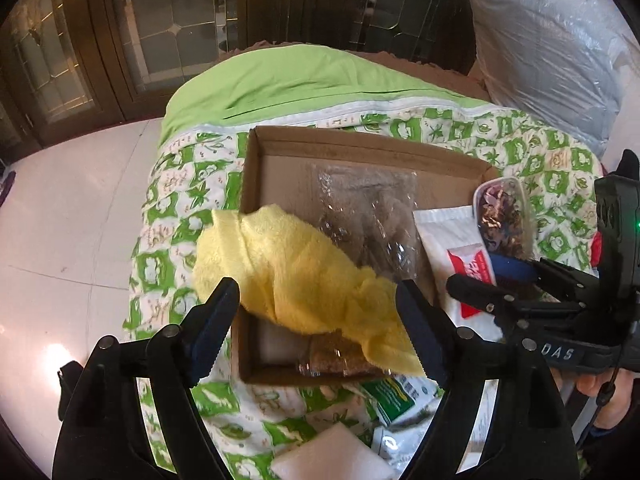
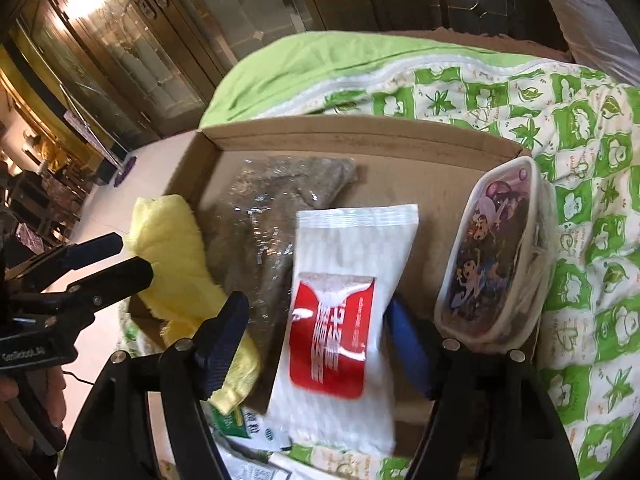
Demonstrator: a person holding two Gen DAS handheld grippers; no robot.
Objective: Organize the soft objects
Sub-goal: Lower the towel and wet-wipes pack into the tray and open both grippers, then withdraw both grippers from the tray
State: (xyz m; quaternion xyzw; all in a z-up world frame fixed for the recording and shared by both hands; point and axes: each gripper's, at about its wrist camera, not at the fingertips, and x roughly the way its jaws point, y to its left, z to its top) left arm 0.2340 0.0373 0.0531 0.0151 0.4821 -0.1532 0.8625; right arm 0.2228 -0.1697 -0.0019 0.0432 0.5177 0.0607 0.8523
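Observation:
An open cardboard box (image 1: 256, 148) (image 2: 360, 136) lies on a green-and-white quilt. A yellow towel (image 1: 296, 276) (image 2: 176, 264) lies over the box's near left side, between the wide-spread fingers of my left gripper (image 1: 318, 332), which is open. A clear bag of brown fabric (image 1: 368, 216) (image 2: 272, 216) lies in the box. A white wet-wipe pack with a red label (image 2: 340, 312) (image 1: 456, 248) lies between the fingers of my right gripper (image 2: 316, 344), which is open. A cartoon-printed pouch (image 2: 492, 248) (image 1: 504, 212) rests at the box's right wall.
A green-and-white packet (image 1: 394, 396) (image 2: 236, 424) and a white foam piece (image 1: 336, 456) lie on the quilt (image 1: 540, 152) in front of the box. A grey plastic-wrapped pillow (image 1: 548, 44) stands at the far right. Glass-fronted cabinets and pale floor tiles (image 1: 68, 216) are to the left.

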